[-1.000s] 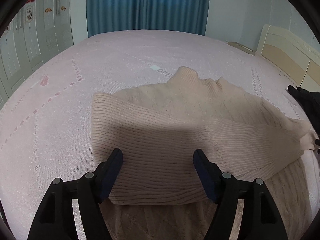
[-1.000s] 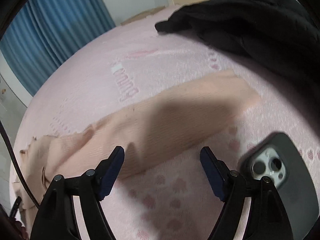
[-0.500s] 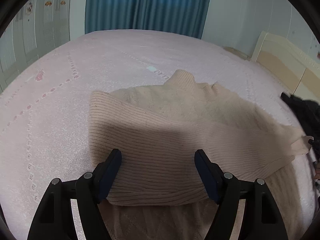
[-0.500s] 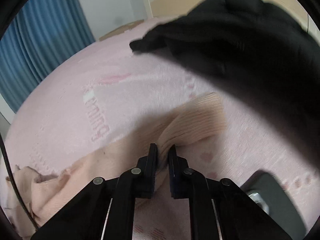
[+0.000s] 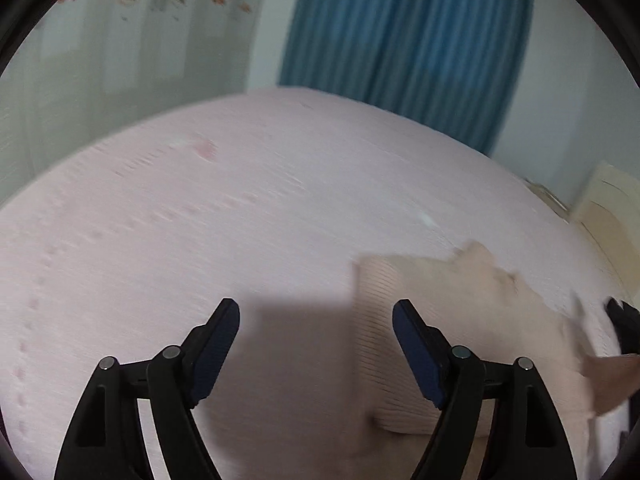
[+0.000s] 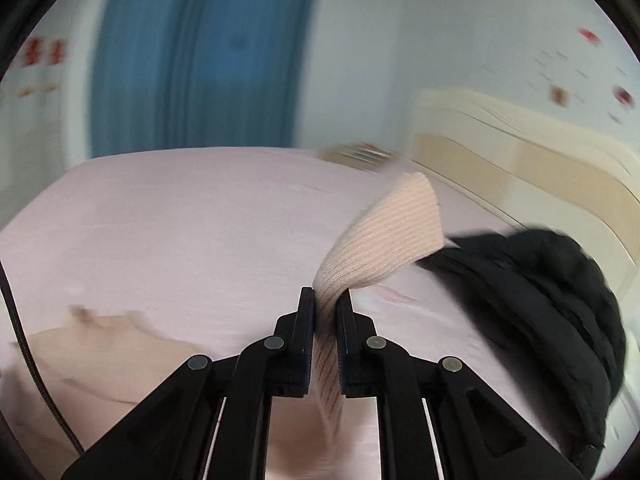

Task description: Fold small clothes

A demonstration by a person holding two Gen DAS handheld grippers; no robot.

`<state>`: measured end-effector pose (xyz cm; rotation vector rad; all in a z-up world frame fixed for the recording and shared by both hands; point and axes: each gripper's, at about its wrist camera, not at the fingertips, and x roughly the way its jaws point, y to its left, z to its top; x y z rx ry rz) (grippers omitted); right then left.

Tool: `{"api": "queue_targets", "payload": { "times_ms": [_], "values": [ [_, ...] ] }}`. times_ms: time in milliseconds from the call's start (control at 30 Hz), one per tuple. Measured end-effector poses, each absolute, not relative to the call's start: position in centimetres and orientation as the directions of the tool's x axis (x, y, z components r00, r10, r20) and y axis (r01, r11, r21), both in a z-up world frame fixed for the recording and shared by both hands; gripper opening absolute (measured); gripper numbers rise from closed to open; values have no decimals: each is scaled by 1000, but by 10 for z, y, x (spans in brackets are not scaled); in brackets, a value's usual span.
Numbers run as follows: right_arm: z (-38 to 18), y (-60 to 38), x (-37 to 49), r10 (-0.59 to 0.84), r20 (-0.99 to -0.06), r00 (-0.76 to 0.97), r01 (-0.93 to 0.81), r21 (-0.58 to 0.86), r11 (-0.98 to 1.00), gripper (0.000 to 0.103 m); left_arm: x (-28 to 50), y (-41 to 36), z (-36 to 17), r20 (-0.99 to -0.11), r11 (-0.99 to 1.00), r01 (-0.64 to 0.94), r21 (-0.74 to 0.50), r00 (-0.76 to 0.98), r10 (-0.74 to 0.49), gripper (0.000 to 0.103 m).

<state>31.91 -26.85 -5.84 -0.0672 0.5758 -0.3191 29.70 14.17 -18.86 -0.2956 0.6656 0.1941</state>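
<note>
A beige ribbed sweater (image 5: 472, 320) lies on the pink bed, at the lower right of the left wrist view. My left gripper (image 5: 316, 320) hovers over bare blanket just left of the sweater's edge, its jaws opening with nothing between them. The right gripper (image 6: 326, 300) is shut on the sweater's sleeve (image 6: 384, 236), which is lifted off the bed with its cuff flapping up beyond the fingertips. The sweater's body (image 6: 100, 356) stays flat at the lower left of the right wrist view.
A pink blanket (image 5: 240, 208) covers the bed. A black jacket (image 6: 552, 304) is heaped at the right near the cream headboard (image 6: 520, 152). Blue curtains (image 5: 400, 48) hang behind the far edge. A black cable (image 6: 24, 344) runs down the left side.
The right gripper closed on the sleeve and lifted it off the bed. The left gripper swung left, off the sweater and over bare blanket.
</note>
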Motion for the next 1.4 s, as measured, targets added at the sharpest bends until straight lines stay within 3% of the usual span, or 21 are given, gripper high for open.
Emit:
{"api": "queue_targets", "payload": {
  "times_ms": [133, 267, 400, 533, 600, 867, 1000, 1267, 1400],
  "values": [
    [-65, -167, 327, -75, -589, 805, 43, -68, 997, 10, 294, 176, -190, -642, 895, -322, -308, 765, 54, 79],
    [-103, -95, 336, 67, -647, 760, -106, -22, 994, 10, 298, 182, -199, -685, 888, -343, -307, 727, 44, 79],
    [-155, -72, 349, 252, -727, 639, -273, 92, 957, 20, 299, 174, -199, -681, 901, -313, -301, 732, 27, 79],
    [-168, -113, 339, 240, -709, 663, -229, 113, 967, 48, 302, 170, -201, -659, 893, -232, -386, 746, -91, 79],
    [-168, -147, 326, 240, -683, 690, -199, 140, 970, 53, 304, 166, -203, -640, 879, -187, -438, 751, -160, 78],
    [-196, -258, 285, 133, -670, 730, -32, 161, 986, 56, 311, 113, -208, -589, 851, -12, -525, 727, -352, 78],
    [-217, -277, 286, 136, -729, 671, -19, 167, 986, 57, 315, 82, -210, -625, 898, 30, -440, 708, -330, 78],
    [-221, -267, 288, 44, -723, 690, -20, 42, 999, 59, 319, 18, -211, -649, 942, 42, -334, 715, -262, 79],
    [-223, -268, 281, 55, -729, 683, -25, 51, 998, 59, 313, -7, -214, -663, 958, 76, -276, 707, -247, 79]
  ]
}}
